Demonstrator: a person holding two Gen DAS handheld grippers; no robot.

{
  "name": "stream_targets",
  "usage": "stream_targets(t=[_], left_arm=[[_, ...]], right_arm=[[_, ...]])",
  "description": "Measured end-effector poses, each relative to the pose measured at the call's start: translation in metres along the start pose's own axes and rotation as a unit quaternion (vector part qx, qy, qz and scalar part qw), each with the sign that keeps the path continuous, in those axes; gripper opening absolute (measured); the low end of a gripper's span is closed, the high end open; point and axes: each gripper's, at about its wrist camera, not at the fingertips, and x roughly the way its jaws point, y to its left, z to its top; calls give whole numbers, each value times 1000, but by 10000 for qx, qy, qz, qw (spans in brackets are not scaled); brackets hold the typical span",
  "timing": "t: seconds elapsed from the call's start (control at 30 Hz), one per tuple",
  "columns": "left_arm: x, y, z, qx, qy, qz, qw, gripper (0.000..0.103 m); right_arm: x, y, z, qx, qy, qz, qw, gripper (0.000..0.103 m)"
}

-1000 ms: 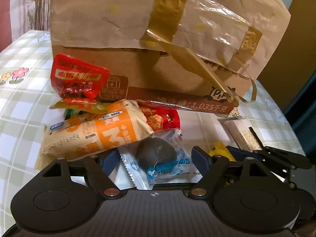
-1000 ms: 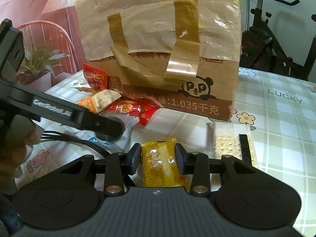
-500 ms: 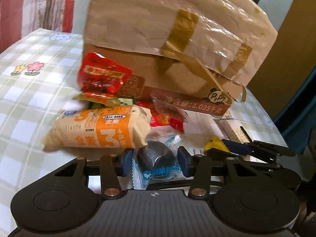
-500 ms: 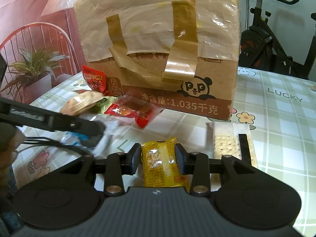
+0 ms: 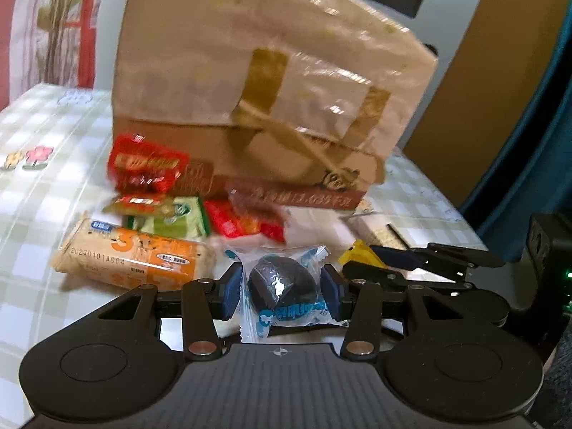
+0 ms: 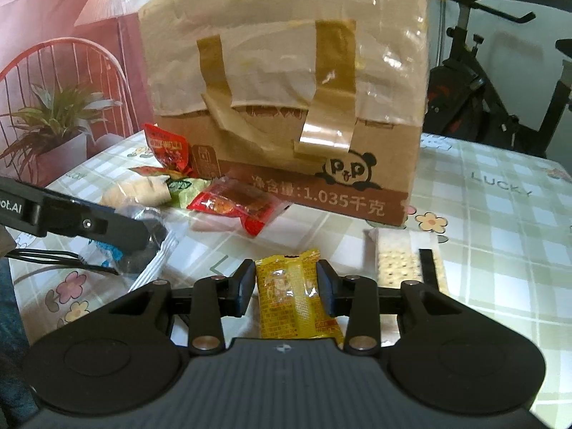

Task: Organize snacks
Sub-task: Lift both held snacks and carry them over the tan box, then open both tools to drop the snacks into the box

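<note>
My left gripper point(image 5: 282, 293) is shut on a clear packet holding a dark round snack point(image 5: 282, 287), lifted a little off the table. My right gripper point(image 6: 286, 287) is shut on a yellow snack packet point(image 6: 293, 291). A tall brown cardboard box point(image 6: 286, 107) with a panda print stands behind both. Loose snacks lie in front of the box at its left: an orange bread pack point(image 5: 132, 254), a green packet point(image 5: 171, 216), and red packets point(image 5: 146, 168) point(image 6: 228, 203). In the right wrist view the left gripper point(image 6: 136, 239) shows at the left with its packet.
A cracker pack point(image 6: 400, 264) with a black strip lies right of my right gripper. The checked flower tablecloth point(image 6: 500, 232) covers the table. A potted plant point(image 6: 53, 125) and red chair stand off the left edge; an exercise bike point(image 6: 482, 89) stands behind at the right.
My left gripper closed on the dark round snack packet and lifted it back from the pile, uncovering the green packet. The right gripper kept still with the yellow packet.
</note>
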Motion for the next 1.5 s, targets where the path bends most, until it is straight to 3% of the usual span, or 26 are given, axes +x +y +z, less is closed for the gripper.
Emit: stream_targets(t=[0.2, 0.33, 0.43, 0.53, 0.8, 0.93, 1.07, 1.2, 1.27, 1.33, 1.5], left_arm=[[-10, -8, 4, 225, -233, -55, 9995, 49], [-24, -13, 20, 519, -606, -105, 9968, 48], [-41, -18, 43, 780, -1085, -161, 9909, 48], [-57, -16, 69, 728, -1451, -269, 9864, 48], [-76, -12, 142, 875, -2317, 46, 9688, 48], [-59, -4, 180, 848, -2266, 349, 9697, 48], [-35, 8, 204, 805, -1990, 616, 9747, 49], [-22, 17, 206, 755, -1772, 882, 9773, 54], [-27, 21, 201, 746, -1776, 971, 9765, 62], [-31, 27, 197, 689, -1763, 954, 9773, 66], [-53, 41, 181, 568, -1695, 822, 9804, 70]], right_arm=[[-20, -1, 3, 98, -210, -134, 9996, 39], [-36, 0, 18, 95, -497, -161, 9986, 39], [-51, 3, 39, 13, -841, -98, 9964, 39], [-66, 5, 66, -107, -1233, -7, 9923, 39], [-87, 5, 152, -400, -2068, 340, 9770, 39], [-61, 2, 189, -447, -2030, 334, 9776, 39], [-22, -6, 211, -297, -1799, -105, 9832, 39], [9, -6, 210, -449, -1383, -754, 9865, 41], [15, -7, 207, -416, -1285, -836, 9873, 48], [14, -10, 204, -285, -1283, -922, 9870, 76], [-9, -10, 195, -185, -1512, -798, 9851, 77]])
